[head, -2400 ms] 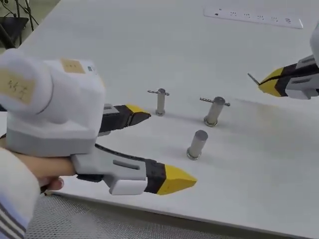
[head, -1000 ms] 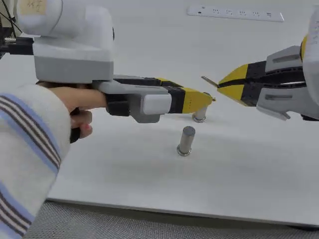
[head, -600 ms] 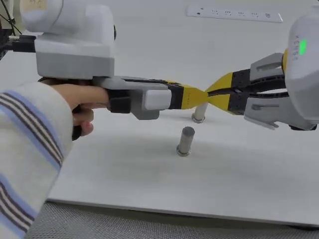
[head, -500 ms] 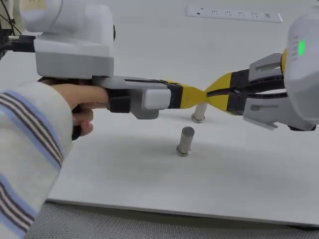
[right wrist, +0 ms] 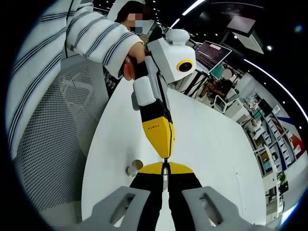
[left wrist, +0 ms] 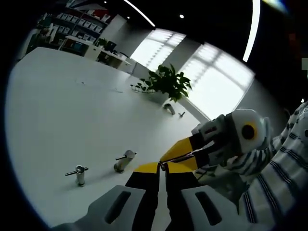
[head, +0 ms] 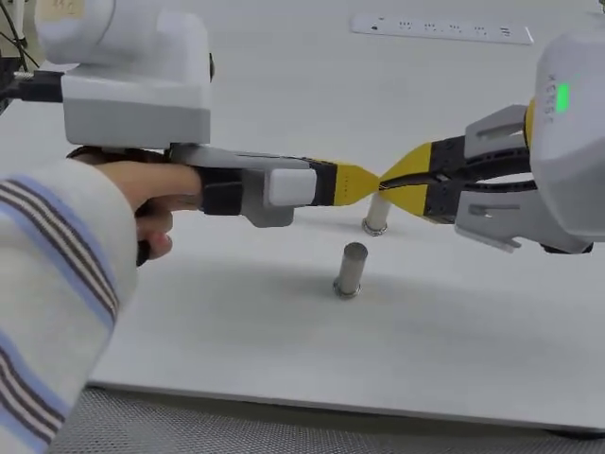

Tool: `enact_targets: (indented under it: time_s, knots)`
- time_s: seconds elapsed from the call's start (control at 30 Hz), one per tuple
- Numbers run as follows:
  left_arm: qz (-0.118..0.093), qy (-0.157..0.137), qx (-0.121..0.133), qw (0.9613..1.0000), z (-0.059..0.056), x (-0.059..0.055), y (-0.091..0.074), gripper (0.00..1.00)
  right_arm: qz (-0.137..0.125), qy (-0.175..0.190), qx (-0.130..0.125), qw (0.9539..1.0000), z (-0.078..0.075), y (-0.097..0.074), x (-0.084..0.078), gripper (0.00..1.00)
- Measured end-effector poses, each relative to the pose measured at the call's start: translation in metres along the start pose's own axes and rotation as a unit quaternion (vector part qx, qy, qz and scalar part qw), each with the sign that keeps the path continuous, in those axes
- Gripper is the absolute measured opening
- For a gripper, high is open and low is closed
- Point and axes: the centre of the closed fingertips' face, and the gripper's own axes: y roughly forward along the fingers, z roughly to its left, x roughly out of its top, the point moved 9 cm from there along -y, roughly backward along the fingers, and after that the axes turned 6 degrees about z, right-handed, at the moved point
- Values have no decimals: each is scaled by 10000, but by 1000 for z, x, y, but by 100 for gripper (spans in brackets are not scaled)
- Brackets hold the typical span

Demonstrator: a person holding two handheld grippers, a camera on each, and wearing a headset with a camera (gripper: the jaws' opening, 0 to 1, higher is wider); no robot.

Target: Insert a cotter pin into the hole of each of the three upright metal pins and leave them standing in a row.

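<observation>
My left gripper (head: pixel 371 183) and right gripper (head: pixel 385 183) meet tip to tip in mid-air above the white table (head: pixel 284 85). The thin cotter pin (right wrist: pixel 165 179) lies between the right jaws, and both pairs of jaws look shut on it. In the left gripper view the left gripper (left wrist: pixel 161 167) touches the right gripper's yellow tips. A bare upright metal pin (head: pixel 352 270) stands below the tips, also visible as the bare pin (right wrist: pixel 134 168). A second pin (head: pixel 376 218) stands behind it, partly hidden. Two pins with cotter pins through them, one (left wrist: pixel 78 174) and another (left wrist: pixel 124 161), stand on the table.
A white power strip (head: pixel 440 28) lies at the far edge of the table. The table's front edge (head: pixel 312 405) runs along the bottom, with grey mesh below it. A person's striped sleeve (head: pixel 57 293) fills the lower left.
The left gripper rose from the table and the right gripper came in from the right with the cotter pin. Their tips closed the gap and now touch, and the pin's free end is hidden.
</observation>
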Motion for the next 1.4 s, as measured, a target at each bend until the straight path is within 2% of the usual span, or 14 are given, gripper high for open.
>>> enact_targets:
  time_s: [0.13, 0.23, 0.33, 0.57, 0.67, 0.77, 0.9, 1.07, 1.2, 1.33, 1.4]
  knots:
    - [-11, -33, 47, 10000, -1, 0, -1, 0, 0, -28, -13, 10000, 0, 0, 1, 0]
    - [-45, 107, 102, 9999, -3, -1, 0, 0, 5, -8, -28, 10000, -1, 0, 1, 0]
    - [21, -1, 113, 9999, -1, -1, 0, 0, -8, -6, -31, 10000, 0, 0, 1, 0]
    - [50, -42, 143, 9999, -3, -1, 0, 0, -88, 45, -78, 9999, 0, 0, -1, 0]
    - [76, 60, 194, 9998, -4, -2, -1, 0, -180, 223, -37, 9996, 0, -1, -2, 0]
    - [119, 145, 222, 9996, -3, -2, -1, 0, -189, 379, 2, 9991, -2, -1, -4, 7]
    - [91, 176, 218, 9996, -3, -2, -3, 0, -230, 632, 164, 9976, -2, 0, -10, 6]
    - [142, 524, 171, 9984, -4, -2, -5, 0, -318, 979, 286, 9943, -2, 1, -16, 6]
    - [209, 710, 83, 9972, -4, -2, -5, 0, -355, 1068, 319, 9931, 0, 2, -18, 5]
    - [378, 1100, 60, 9932, -5, -5, -3, 0, -371, 1128, 365, 9923, 1, 2, -18, 6]
    - [506, 1405, 74, 9888, -8, -8, -3, 0, -375, 1150, 404, 9918, 2, 1, -19, 6]
